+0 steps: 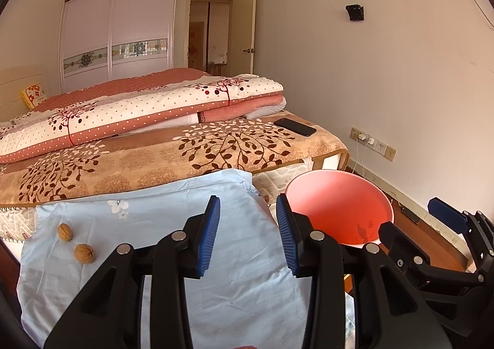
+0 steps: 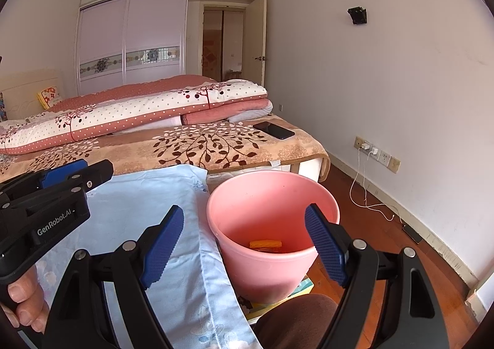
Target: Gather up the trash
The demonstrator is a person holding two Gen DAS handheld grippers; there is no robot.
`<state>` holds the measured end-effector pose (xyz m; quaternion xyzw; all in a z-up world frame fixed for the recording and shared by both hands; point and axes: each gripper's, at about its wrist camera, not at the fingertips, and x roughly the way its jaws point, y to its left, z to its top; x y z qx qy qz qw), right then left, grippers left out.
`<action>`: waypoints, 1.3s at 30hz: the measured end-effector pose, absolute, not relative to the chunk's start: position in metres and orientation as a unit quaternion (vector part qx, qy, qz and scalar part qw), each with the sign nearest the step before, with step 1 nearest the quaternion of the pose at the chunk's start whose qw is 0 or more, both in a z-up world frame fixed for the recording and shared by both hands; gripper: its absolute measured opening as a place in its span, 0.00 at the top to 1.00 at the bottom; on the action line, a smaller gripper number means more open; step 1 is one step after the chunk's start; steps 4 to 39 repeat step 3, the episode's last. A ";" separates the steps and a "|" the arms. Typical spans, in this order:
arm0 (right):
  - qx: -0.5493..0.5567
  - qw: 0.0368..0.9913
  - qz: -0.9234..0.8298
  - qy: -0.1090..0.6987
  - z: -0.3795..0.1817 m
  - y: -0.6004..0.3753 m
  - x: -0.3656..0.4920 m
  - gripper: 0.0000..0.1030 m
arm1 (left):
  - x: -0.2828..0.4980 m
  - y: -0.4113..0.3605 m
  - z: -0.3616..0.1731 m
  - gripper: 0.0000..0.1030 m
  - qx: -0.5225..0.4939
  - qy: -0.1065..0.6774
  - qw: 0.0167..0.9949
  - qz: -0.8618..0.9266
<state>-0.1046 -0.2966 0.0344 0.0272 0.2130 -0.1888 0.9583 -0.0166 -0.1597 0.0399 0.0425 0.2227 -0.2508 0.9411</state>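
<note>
Two walnuts lie on a light blue cloth (image 1: 173,225) at the bed's foot: one (image 1: 64,231) further back, one (image 1: 84,253) nearer. A pink bin (image 1: 339,207) stands to the right of the cloth; in the right wrist view the bin (image 2: 271,265) holds an orange item (image 2: 265,245). My left gripper (image 1: 248,234) is open and empty above the cloth, to the right of the walnuts. My right gripper (image 2: 247,248) is open and empty above the bin's near rim; it also shows at the right edge of the left wrist view (image 1: 447,216).
The bed (image 1: 154,157) carries a folded quilt (image 1: 139,108) and a black phone (image 1: 295,127). Chargers and cables hang from wall sockets (image 2: 375,153) at the right. Wooden floor (image 2: 370,225) lies beside the bin. A wardrobe and a doorway are at the back.
</note>
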 end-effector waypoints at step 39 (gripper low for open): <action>0.021 0.959 -0.182 0.214 0.034 -0.289 -0.103 0.23 | -0.014 -0.153 0.040 0.63 0.038 0.223 0.943 -0.246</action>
